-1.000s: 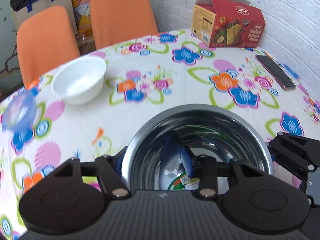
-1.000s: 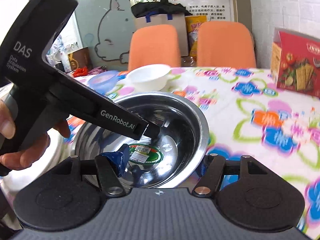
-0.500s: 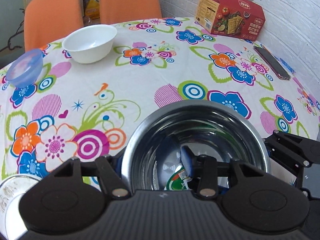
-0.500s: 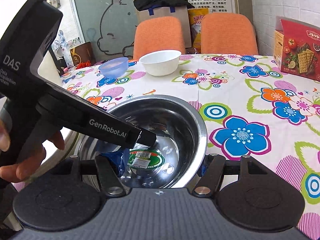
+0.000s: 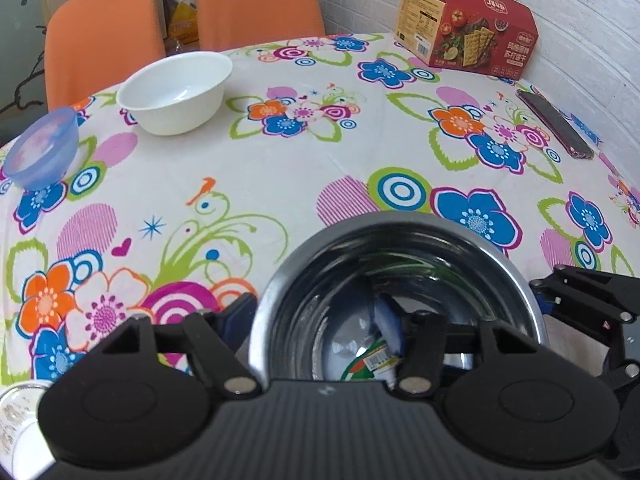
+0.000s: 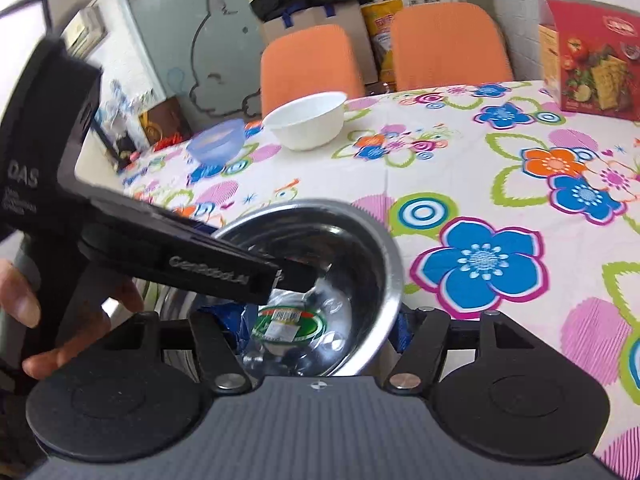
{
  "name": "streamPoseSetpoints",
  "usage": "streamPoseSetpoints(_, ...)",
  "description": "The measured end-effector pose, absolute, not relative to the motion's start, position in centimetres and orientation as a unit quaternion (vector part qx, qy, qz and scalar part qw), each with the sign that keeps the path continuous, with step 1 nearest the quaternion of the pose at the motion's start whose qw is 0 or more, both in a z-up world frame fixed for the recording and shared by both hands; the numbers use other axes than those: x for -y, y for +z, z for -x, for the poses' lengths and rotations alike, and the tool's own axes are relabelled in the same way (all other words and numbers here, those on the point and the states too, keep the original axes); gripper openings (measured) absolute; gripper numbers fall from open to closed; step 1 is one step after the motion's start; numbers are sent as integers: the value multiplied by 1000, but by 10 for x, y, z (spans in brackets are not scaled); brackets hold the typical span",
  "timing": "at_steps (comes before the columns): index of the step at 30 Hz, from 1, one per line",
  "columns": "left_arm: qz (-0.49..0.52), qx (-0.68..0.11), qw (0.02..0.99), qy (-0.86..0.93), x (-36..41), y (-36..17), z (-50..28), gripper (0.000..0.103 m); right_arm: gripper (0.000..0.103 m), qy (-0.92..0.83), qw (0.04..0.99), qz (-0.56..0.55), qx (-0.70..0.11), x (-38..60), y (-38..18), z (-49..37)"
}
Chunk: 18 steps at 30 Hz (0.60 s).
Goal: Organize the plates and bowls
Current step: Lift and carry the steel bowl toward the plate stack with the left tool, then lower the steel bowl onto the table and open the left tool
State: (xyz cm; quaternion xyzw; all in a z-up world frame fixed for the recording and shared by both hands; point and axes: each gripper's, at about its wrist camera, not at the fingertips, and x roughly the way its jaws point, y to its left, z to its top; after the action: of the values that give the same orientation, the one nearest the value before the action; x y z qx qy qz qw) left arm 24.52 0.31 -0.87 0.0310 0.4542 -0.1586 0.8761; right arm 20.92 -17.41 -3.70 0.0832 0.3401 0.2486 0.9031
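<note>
A steel bowl point(image 5: 400, 240) with a green sticker on its bottom is held close to both cameras, over the near part of the flowered table point(image 5: 280, 168). My left gripper point(image 5: 316, 320) is shut on its left wall, one finger inside and one outside. My right gripper point(image 6: 316, 328) is shut on the bowl's point(image 6: 360, 248) right wall in the same way. The left gripper point(image 6: 288, 276) also shows there, reaching in from the left. A white bowl point(image 5: 176, 92) and a small translucent blue bowl point(image 5: 42, 152) stand at the far left.
A red cracker box point(image 5: 468, 28) stands at the far right by the brick wall, and a dark phone point(image 5: 554, 124) lies near it. Two orange chairs point(image 5: 256, 0) stand behind the table. A glassy dish rim point(image 5: 16, 420) shows at the lower left. A person's hand point(image 6: 24, 304) grips the left tool.
Both grippers have drawn the steel bowl back from near the white bowl toward the near side of the table. The right wrist view has tilted since half a second ago.
</note>
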Motion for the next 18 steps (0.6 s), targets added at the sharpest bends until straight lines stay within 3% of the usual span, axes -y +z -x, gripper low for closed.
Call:
streamPoseSetpoints(2, -23, -441, 886, -143, -12, -1, -244, 64, 51, 226, 912, -101, -327, 185, -33, -204)
streamPoseSetpoints(5, 0, -424, 895, -136, -26, 14, -238, 75, 52, 196, 919, -131, -315, 201, -31, -198)
streamPoseSetpoints(18, 72, -352, 930, -74, -34, 57, -180, 76, 53, 173, 930, -144, -292, 185, -8, -190)
